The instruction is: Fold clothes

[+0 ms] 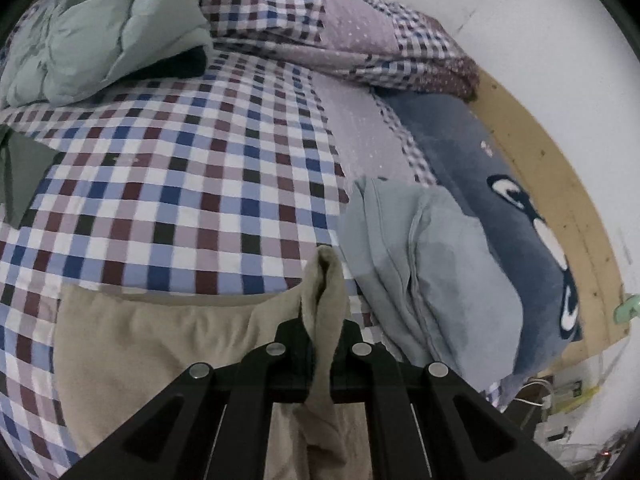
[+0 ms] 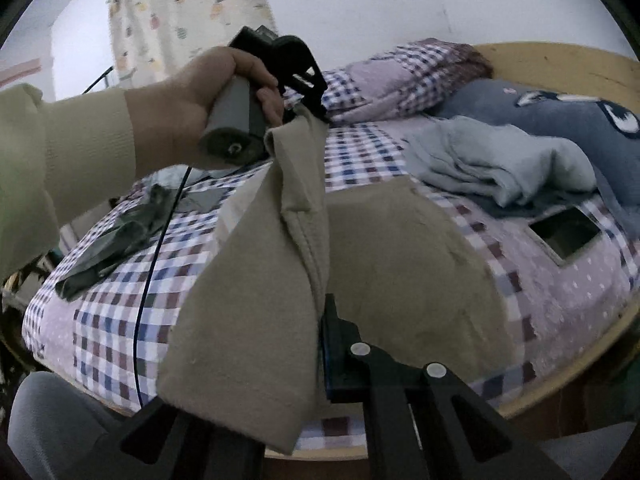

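Fingers first: from the left wrist camera we see the left gripper point(image 1: 320, 332) clamped tight on a bunched fold of the beige garment point(image 1: 152, 344), which pokes up between the black fingers point(image 1: 290, 334) and hangs down behind them. We follow the rest of that garment spreading flat to the left over the checkered bedspread point(image 1: 180, 168). Just to the right lies a crumpled light blue garment point(image 1: 420, 264), touching a dark blue pillow point(image 1: 520, 216) beside the wooden bed frame point(image 1: 560, 184). We spot a pale green quilt point(image 1: 100, 32) heaped at the far top left

Over to the right wrist camera: the right gripper point(image 2: 326, 344) is closed on the near edge of the beige garment point(image 2: 248, 300), and only one of its fingers point(image 2: 340, 336) shows beside the cloth. We see the fabric stretched up to the left gripper point(image 2: 316, 110), held in the person's left hand point(image 2: 200, 92) with a pale sleeve point(image 2: 60, 152). Below that raised fold, more beige cloth lies flat on the bedspread point(image 2: 120, 300). The light blue garment point(image 2: 500, 160) sits far right, against the dark blue pillow point(image 2: 560, 120), with a dark green garment point(image 2: 108, 240) well apart at the left
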Tool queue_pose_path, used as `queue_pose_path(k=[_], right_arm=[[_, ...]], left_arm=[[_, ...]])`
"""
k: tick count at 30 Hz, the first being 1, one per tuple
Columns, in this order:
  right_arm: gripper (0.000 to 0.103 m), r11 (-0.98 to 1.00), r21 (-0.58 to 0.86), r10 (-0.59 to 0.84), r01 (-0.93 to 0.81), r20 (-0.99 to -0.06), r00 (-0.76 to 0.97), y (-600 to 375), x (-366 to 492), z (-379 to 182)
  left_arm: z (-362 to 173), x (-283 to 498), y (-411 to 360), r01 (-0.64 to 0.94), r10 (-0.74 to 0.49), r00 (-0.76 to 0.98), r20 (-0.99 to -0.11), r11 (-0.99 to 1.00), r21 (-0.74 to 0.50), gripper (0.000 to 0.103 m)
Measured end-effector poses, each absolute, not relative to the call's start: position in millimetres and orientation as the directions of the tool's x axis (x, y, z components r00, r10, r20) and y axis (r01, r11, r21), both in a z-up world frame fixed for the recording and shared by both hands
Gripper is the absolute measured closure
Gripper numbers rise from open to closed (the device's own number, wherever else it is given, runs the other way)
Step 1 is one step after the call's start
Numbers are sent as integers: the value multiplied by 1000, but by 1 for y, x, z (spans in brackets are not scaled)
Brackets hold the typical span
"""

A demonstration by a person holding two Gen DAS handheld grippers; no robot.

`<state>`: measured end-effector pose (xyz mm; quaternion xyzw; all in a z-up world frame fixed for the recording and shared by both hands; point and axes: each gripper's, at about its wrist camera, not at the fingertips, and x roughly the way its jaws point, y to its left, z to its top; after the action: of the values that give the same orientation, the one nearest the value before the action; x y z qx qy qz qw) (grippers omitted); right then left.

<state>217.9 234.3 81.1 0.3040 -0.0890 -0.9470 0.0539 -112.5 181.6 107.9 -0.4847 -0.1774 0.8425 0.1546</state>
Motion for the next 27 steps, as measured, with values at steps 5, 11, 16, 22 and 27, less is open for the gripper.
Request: queue_pose_path(k=[5,11,16,22,27], right_arm=[[101,-973,229,-134,-2,-578,-805,259,217,73],[101,-967,254,-129,-38,-611,-781,280,213,58],[101,-962,263,-119,-67,-630,-768,292,208,46],[100,-958,273,-111,-94,-648,-754,308,202,35],[94,-958,254,-73,-137,-673,-736,319,202,27]], left_arm=[[95,-118,214,-92,399,-466,-790,-910,-405,100],[75,-125,239,-74,358,-450,-818,-928,-366,100],[64,-131,256,-69,322,-442,-837,-943,-326,100],[53,-137,269,-65,286,-440,-851,-956,-287,100],[48,-140,267,-45,313,-437,-843,-944,-327,96]])
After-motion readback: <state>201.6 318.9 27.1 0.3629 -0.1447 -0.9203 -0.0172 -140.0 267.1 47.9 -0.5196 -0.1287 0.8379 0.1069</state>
